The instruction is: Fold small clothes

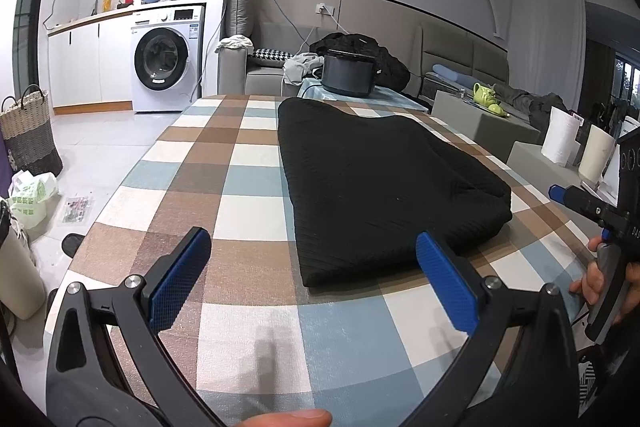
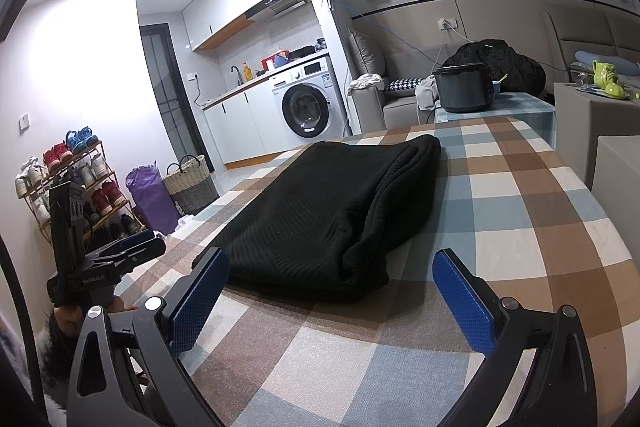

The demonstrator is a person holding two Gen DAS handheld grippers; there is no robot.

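A black knit garment [image 1: 376, 183] lies folded into a flat rectangle on the checked tablecloth [image 1: 224, 195]; in the right wrist view the garment [image 2: 332, 203] shows a thick rolled edge at its near right corner. My left gripper [image 1: 314, 267] hovers open just short of the garment's near edge, blue pads wide apart, nothing between them. My right gripper [image 2: 332, 287] is open too, facing the garment's near end from a short distance. The right gripper [image 1: 584, 205] also shows at the right edge of the left wrist view, held by a hand; the left gripper [image 2: 132, 251] appears at the left of the right wrist view.
A black cooker pot [image 1: 348, 73] stands on a smaller table beyond the far end. A sofa with dark clothes [image 1: 368, 47] runs along the back wall. A washing machine [image 1: 164, 63], woven basket [image 1: 28, 131] and shoe rack [image 2: 68, 183] stand to the left.
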